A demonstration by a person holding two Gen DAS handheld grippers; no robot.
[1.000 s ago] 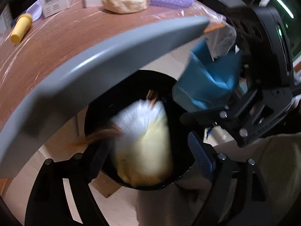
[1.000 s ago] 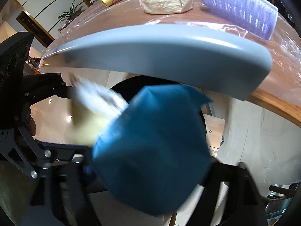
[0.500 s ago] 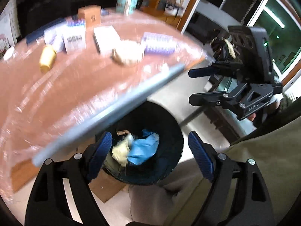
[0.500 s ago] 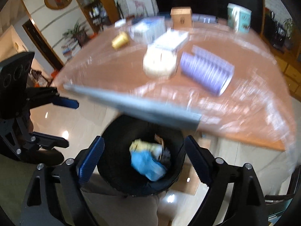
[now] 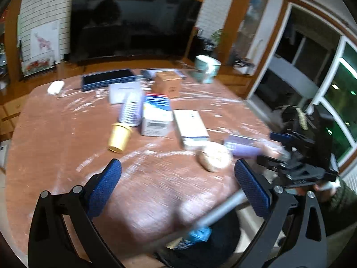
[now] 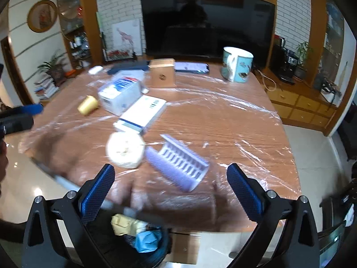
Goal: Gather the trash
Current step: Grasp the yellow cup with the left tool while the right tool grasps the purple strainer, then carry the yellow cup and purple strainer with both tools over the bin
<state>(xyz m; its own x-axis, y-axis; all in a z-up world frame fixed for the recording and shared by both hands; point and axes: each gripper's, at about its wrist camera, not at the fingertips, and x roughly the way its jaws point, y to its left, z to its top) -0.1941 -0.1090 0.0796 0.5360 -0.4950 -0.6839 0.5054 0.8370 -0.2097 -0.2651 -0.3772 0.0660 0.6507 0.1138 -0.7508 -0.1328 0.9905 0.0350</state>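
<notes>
A black bin point(image 5: 218, 248) stands on the floor below the table's near edge. A blue wad point(image 6: 147, 239) and a yellowish wad point(image 6: 123, 223) lie inside it. On the table a crumpled cream ball point(image 6: 125, 149) lies beside a purple ridged tray point(image 6: 178, 163). My left gripper point(image 5: 178, 189) hangs above the table edge, its jaws opening with nothing between them. My right gripper point(image 6: 171, 192) is over the same edge, its jaws also opening and empty. It shows at the right of the left wrist view, right gripper point(image 5: 296, 163).
The brown table point(image 6: 223, 122) is covered in plastic film. On it are a yellow cup point(image 5: 119, 137), white boxes point(image 5: 157, 118), a cardboard box point(image 6: 161, 72) and a mug point(image 6: 237, 67). A grey bar point(image 5: 223, 208) crosses above the bin. A dark screen stands behind.
Both grippers let go of their wads, blue and yellowish, which now lie in the bin. Both rose and tilted up from the bin toward the tabletop, jaws wider.
</notes>
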